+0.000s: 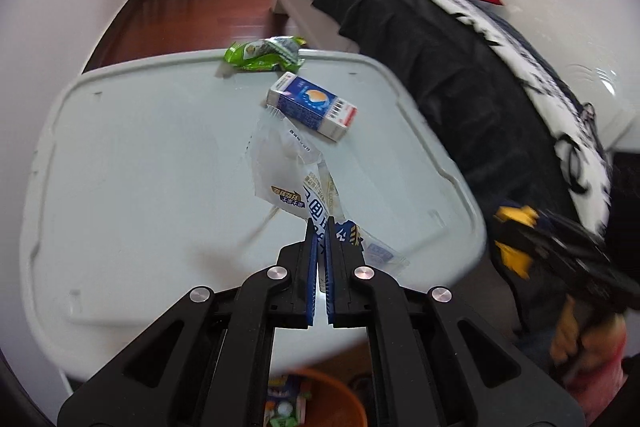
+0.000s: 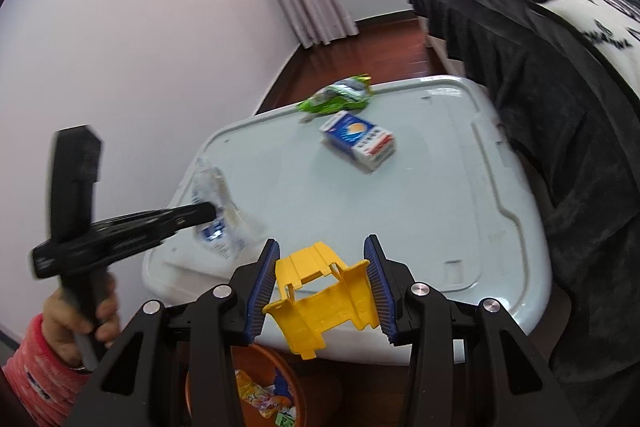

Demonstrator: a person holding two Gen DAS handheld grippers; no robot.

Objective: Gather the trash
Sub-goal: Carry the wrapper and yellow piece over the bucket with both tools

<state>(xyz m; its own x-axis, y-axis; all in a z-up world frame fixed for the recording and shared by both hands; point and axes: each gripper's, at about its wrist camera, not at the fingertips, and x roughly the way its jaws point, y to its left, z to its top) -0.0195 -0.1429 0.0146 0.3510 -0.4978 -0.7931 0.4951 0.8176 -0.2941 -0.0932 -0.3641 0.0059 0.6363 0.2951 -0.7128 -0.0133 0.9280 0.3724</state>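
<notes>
- Our left gripper [image 1: 321, 227] is clenched on a clear plastic wrapper [image 1: 286, 163], lifted above the pale table [image 1: 140, 167] near its front edge.
- Our right gripper [image 2: 325, 267] grasps a yellow plastic piece [image 2: 320, 303] between its blue pads [image 2: 266, 287], at the table's front edge, above an orange bin [image 2: 280, 367].
- A blue-and-white carton [image 2: 360, 143] lies toward the far edge; a green wrapper [image 2: 338, 95] sits on that edge.

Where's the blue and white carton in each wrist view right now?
Left wrist: the carton lies upper centre on the pale lid, beyond the clear wrapper.
Right wrist: the carton lies upper centre-right on the same lid.
Shared landmark: the green wrapper just behind it at the lid's far edge.
</notes>
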